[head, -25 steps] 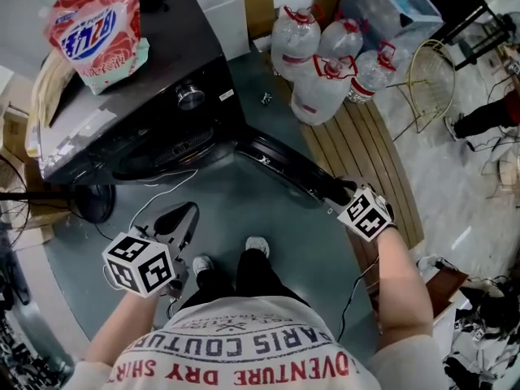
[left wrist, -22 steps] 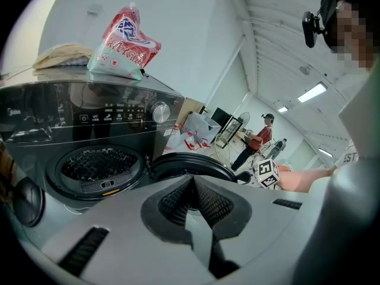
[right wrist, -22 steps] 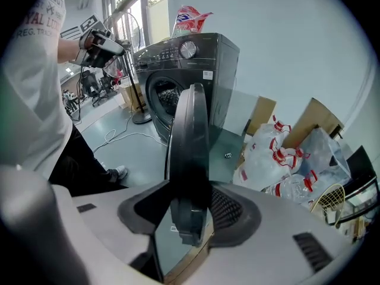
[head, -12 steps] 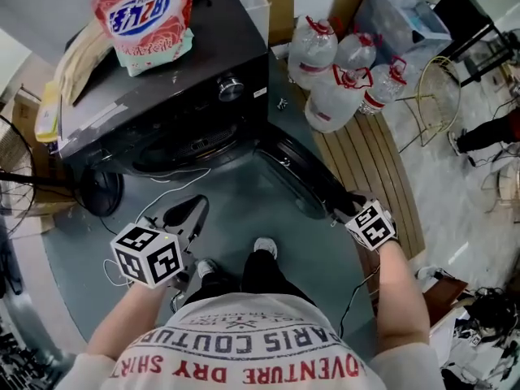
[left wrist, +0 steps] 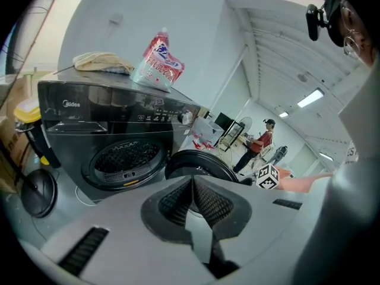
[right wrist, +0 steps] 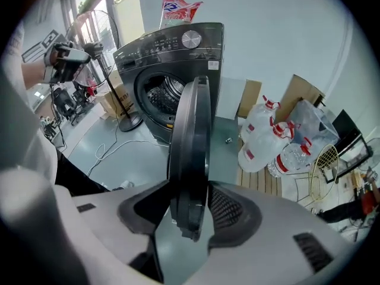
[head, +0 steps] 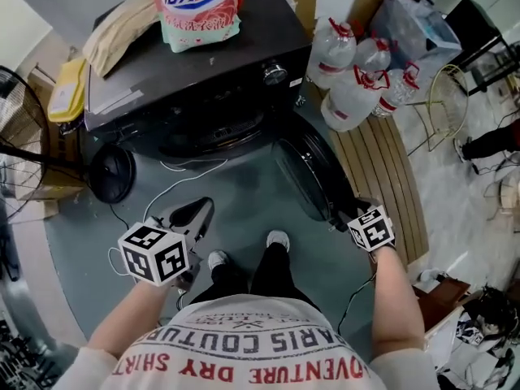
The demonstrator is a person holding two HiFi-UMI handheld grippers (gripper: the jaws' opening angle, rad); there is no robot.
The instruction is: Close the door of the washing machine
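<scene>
The black front-loading washing machine stands at the top of the head view, its drum opening uncovered. Its round door stands ajar, hinged at the machine's right side. My right gripper is shut on the door's free edge. In the right gripper view the door rim runs edge-on between the two pads of the right gripper. My left gripper hangs over the floor in front of the machine, apart from it. In the left gripper view its jaws meet with nothing in them, facing the drum opening.
A pink detergent bag and cloths lie on the machine. Large water bottles and a slatted wooden board lie right of the door. A fan base and white cable sit left. The person's feet are below.
The right gripper has moved left with the door's edge, and the door has swung closer to the machine front. The left gripper has shifted a little across the floor, still shut.
</scene>
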